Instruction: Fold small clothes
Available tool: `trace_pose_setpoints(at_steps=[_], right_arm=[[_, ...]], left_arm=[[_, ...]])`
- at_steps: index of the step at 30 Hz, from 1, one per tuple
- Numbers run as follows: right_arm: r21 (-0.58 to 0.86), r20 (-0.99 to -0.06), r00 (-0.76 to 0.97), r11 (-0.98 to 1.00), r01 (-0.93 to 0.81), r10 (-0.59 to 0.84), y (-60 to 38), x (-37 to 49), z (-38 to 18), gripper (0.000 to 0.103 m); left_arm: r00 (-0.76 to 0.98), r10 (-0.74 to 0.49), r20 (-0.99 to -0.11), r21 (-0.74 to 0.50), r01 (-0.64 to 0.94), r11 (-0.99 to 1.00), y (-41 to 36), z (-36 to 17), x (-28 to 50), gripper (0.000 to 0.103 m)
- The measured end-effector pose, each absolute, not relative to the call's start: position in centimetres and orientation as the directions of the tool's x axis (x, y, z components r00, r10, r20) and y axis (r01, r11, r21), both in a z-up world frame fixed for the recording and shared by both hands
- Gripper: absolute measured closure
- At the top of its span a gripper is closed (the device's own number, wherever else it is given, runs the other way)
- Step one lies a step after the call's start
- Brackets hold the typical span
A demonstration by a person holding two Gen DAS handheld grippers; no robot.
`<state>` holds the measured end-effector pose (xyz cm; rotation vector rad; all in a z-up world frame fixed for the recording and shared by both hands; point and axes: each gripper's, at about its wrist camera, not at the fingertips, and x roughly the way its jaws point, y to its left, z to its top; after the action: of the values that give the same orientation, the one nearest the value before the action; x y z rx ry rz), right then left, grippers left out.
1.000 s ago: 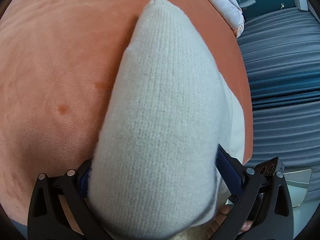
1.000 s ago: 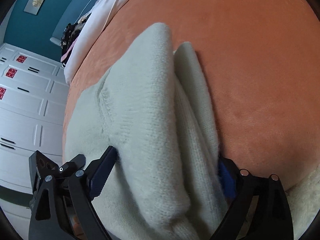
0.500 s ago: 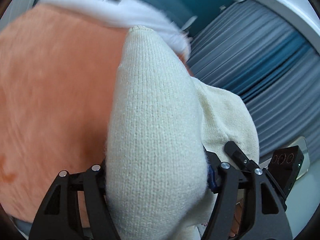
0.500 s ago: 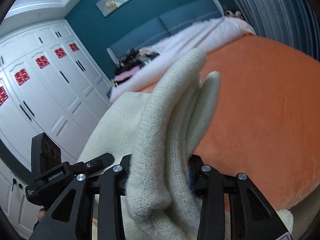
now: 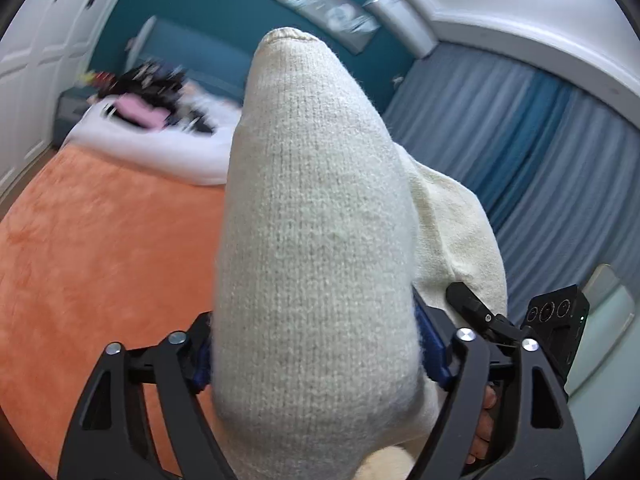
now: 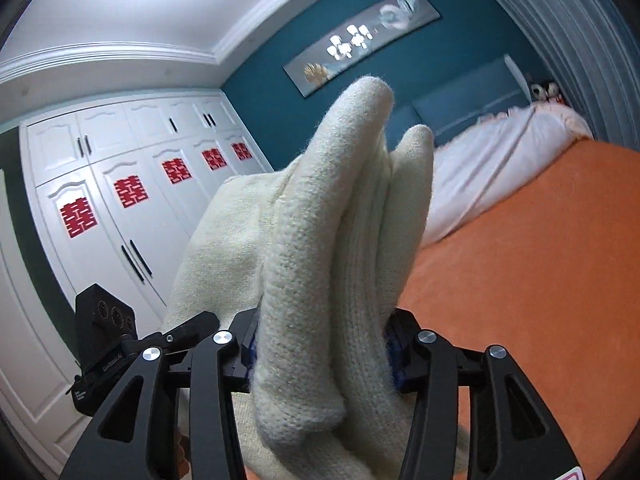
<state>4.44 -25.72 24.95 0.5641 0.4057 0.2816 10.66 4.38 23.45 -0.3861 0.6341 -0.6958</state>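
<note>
Up front in the left wrist view, the left gripper (image 5: pixel 316 356) is clamped on a thick fold of the cream sweater (image 5: pixel 312 240), which rises between its fingers above the orange bed (image 5: pixel 100 248). Right wrist view: the right gripper (image 6: pixel 320 354) pinches bunched folds of the sweater (image 6: pixel 340 248) likewise.

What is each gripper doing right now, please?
Left gripper: closed on the cream knit garment.
Right gripper: closed on the same garment's bunched folds.
</note>
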Motion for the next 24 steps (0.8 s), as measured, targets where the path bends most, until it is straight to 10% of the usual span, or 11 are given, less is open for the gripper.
trace_pose_setpoints(at_steps=[3, 5, 19, 22, 24], right_arm=[[0.52, -0.567, 0.778, 0.85, 0.082, 0.271, -25.6, 9.3, 12.5, 0.037], [0.546, -0.691, 0.662, 0.809, 0.217, 0.289, -26.2, 9.3, 6.1, 0.056], [0.587, -0.74, 0.573, 0.752, 0.298, 0.351, -25.7, 7.4, -1.4, 0.046], [0.551, -0.774, 0.519, 0.789, 0.271, 0.362, -24.8, 9.3, -1.7, 0.09], [0.593, -0.711, 0.582, 0.782, 0.194, 0.395, -24.0, 9.0, 0.8, 0.091]], left_arm=[[0.611, -0.544, -0.575, -0.475, 0.293, 0.83, 5.5, 12.7, 15.2, 0.018], [0.524, -0.423, -0.739, -0.426, 0.123, 0.896, 7.1, 5.2, 16.2, 0.031], [0.435, -0.414, -0.799, -0.437, 0.052, 0.898, 8.0, -4.4, 12.4, 0.024], [0.344, -0.393, -0.853, -0.362, 0.153, 0.92, 6.2, -5.9, 12.8, 0.051], [0.362, -0.397, -0.844, -0.342, 0.208, 0.916, 5.9, -5.0, 12.4, 0.059]])
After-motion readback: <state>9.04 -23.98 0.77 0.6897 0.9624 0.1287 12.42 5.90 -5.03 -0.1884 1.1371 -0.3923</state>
